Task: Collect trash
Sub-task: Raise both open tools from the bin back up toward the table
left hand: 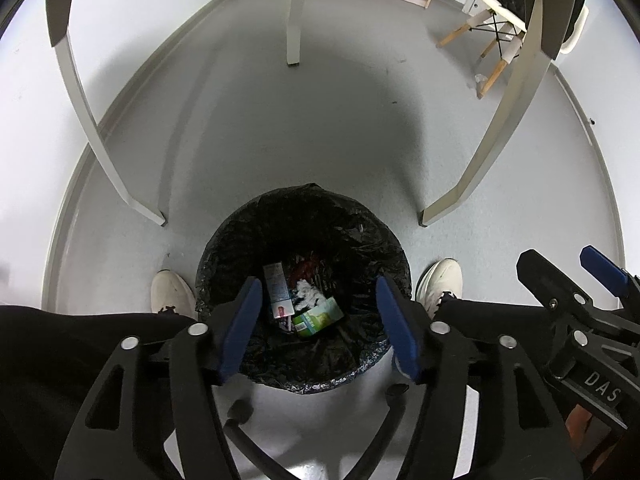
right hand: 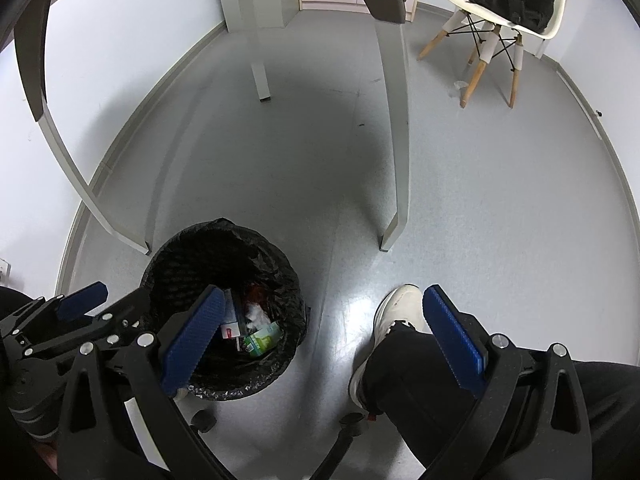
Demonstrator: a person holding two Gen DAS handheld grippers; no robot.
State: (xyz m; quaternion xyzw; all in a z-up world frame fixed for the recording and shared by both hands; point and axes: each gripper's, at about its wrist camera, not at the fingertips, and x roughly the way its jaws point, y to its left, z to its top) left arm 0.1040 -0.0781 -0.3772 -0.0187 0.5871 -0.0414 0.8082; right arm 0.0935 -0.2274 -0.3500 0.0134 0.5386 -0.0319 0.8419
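A round bin with a black liner (left hand: pixel 360 240) stands on the grey floor between the person's shoes. At its bottom lie a white carton (left hand: pixel 277 286), a green carton (left hand: pixel 320 316), crumpled white paper (left hand: pixel 306 292) and something red (left hand: pixel 308 268). My left gripper (left hand: pixel 318 282) hangs over the bin mouth, pointing steeply down. It is open, with nothing between its blue pads. My right gripper (right hand: pixel 323 292) is open and empty, to the right of the bin (right hand: pixel 192 248), above the floor and a shoe. The green carton (right hand: pixel 262 338) shows here too.
White table legs (left hand: pixel 100 148) (left hand: pixel 480 160) stand just beyond the bin, a third (left hand: pixel 294 20) farther back. A white chair (right hand: pixel 500 20) with a black backpack is at the far right. The person's white shoes (left hand: pixel 172 288) (right hand: pixel 396 308) flank the bin. Walls curve around the floor.
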